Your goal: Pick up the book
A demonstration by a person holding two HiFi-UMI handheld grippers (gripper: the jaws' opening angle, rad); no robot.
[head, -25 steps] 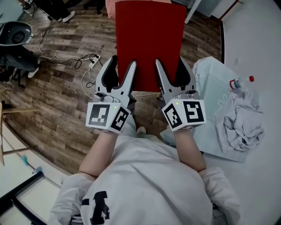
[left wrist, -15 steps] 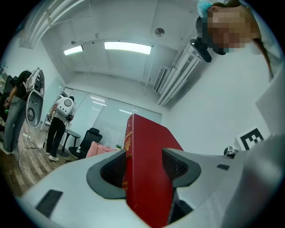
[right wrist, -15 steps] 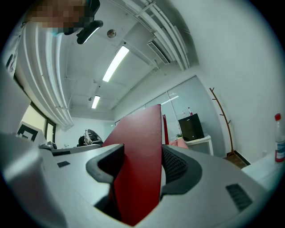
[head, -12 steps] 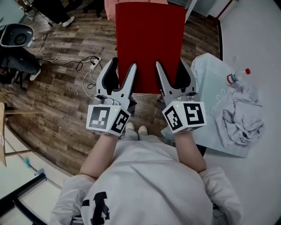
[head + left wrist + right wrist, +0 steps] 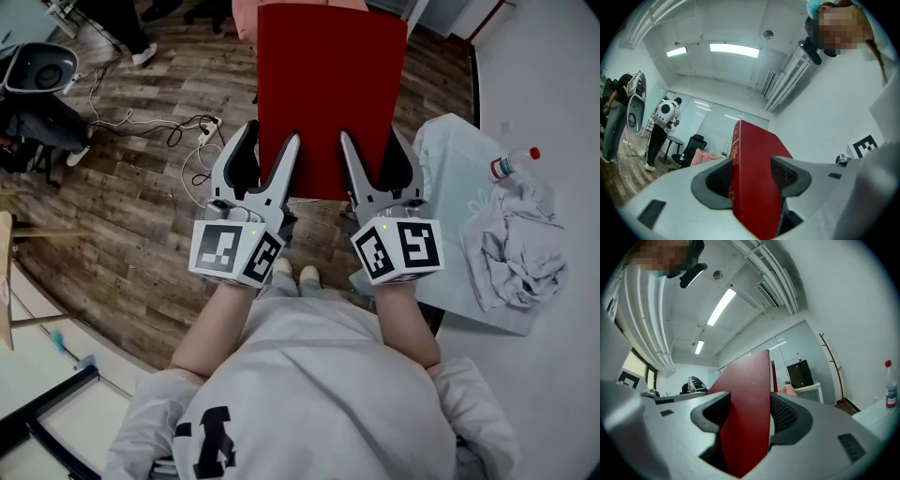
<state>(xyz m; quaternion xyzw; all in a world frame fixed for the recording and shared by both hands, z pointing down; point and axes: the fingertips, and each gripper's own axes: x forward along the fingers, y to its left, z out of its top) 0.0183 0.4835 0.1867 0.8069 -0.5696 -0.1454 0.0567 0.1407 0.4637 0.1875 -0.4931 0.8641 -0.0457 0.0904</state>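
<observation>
Left gripper (image 5: 269,137) and right gripper (image 5: 372,136) both clamp red book (image 5: 330,75) — above wood floor (image 5: 141,220) | white table (image 5: 553,366) alongside

Left of the book (image 5: 331,84) is open air above the floor (image 5: 141,234), cables (image 5: 183,131) lying low; on the right the table (image 5: 553,366), with cloth (image 5: 516,253) and bottle (image 5: 513,164), stands close

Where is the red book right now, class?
In the head view the red book sits top centre, held over the wooden floor, its near edge clamped by the left gripper and the right gripper.
</observation>
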